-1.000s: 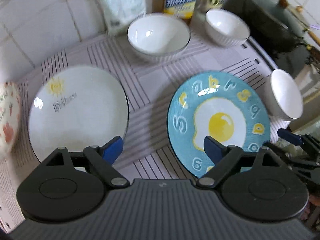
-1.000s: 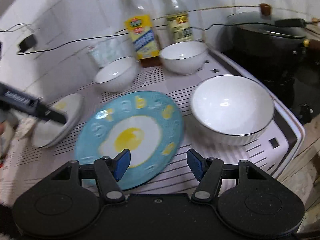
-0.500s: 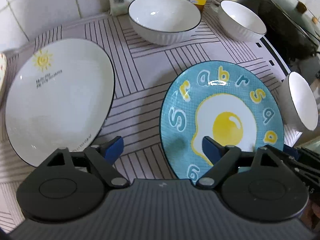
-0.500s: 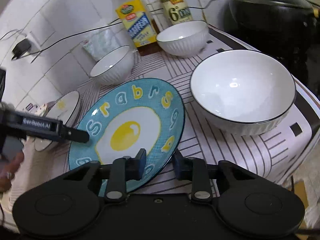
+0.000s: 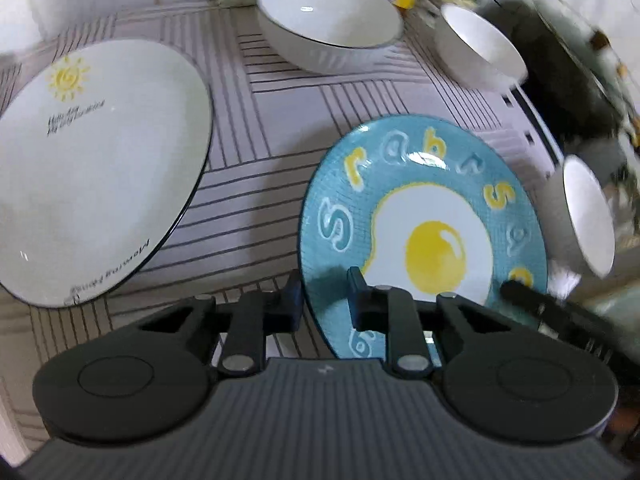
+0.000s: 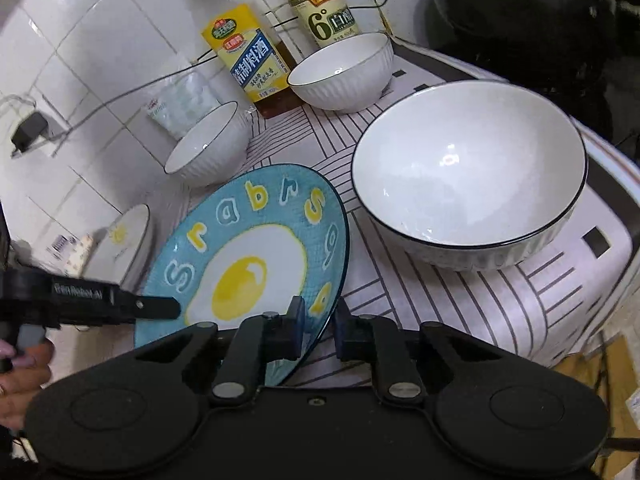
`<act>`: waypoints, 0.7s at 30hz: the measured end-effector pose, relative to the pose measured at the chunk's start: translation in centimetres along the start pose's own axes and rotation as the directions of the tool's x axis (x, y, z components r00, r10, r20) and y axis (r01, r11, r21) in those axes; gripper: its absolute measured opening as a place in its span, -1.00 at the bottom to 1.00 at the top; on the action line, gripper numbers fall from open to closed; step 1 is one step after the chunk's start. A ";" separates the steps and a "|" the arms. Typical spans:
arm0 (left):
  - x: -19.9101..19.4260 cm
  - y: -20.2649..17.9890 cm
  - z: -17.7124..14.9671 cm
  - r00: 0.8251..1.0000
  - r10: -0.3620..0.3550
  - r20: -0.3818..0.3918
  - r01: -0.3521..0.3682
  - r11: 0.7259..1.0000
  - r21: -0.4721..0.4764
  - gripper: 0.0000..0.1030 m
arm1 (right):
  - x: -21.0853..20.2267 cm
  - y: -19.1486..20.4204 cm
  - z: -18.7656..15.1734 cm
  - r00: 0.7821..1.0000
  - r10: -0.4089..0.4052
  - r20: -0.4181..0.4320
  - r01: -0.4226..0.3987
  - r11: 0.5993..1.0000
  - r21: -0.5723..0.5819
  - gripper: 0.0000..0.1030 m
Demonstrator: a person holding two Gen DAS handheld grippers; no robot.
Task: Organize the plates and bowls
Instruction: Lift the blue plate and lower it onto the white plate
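Note:
A blue plate (image 5: 440, 200) with a fried-egg picture lies on the striped mat (image 5: 260, 128), its near side tilted up. My left gripper (image 5: 324, 300) is closing on the plate's near-left rim, one pad under it and one on top. My right gripper (image 6: 320, 322) is closing on the near-right rim of the same plate (image 6: 248, 232), with the rim between its pads. The left gripper's finger (image 6: 160, 308) shows over the plate's left side. A white plate (image 5: 96, 160) with a sun print lies to the left. Three white bowls (image 6: 468, 168) (image 6: 344, 68) (image 6: 208, 144) stand around.
Two bottles (image 6: 248, 60) (image 6: 324, 12) and a plastic bag (image 6: 180, 104) stand against the tiled wall. A black pot (image 6: 540, 20) sits at the back right. The counter edge (image 6: 608, 280) drops off to the right. A hand (image 6: 20, 364) shows at lower left.
Both grippers have come down onto the blue plate and gone from wide open to shut around its rim. The plate's near side now looks raised.

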State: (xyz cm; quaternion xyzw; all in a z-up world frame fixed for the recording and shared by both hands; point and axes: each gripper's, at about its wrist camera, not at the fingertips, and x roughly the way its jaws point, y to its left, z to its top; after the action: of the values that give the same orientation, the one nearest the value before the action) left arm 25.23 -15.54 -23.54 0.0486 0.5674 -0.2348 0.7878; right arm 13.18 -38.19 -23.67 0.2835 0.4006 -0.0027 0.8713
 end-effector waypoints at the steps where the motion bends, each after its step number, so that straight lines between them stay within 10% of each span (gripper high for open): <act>1: -0.2 -0.2 0.0 1.000 0.005 -0.011 -0.005 1.000 0.013 -0.60 | 0.0 0.0 0.2 1.000 0.007 -0.011 -0.007 1.000 -0.017 -0.65; 21: -10.9 1.5 -2.5 0.995 0.050 0.083 -0.048 0.998 -0.030 -0.58 | -5.0 7.7 1.8 0.987 0.149 -0.054 -0.159 0.945 -0.285 -0.57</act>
State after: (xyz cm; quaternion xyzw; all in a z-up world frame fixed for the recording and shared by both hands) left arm 21.06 -9.91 -14.72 0.0416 0.5356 -0.2092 0.8171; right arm 12.79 -33.69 -15.42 0.1838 0.3873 0.1284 0.8943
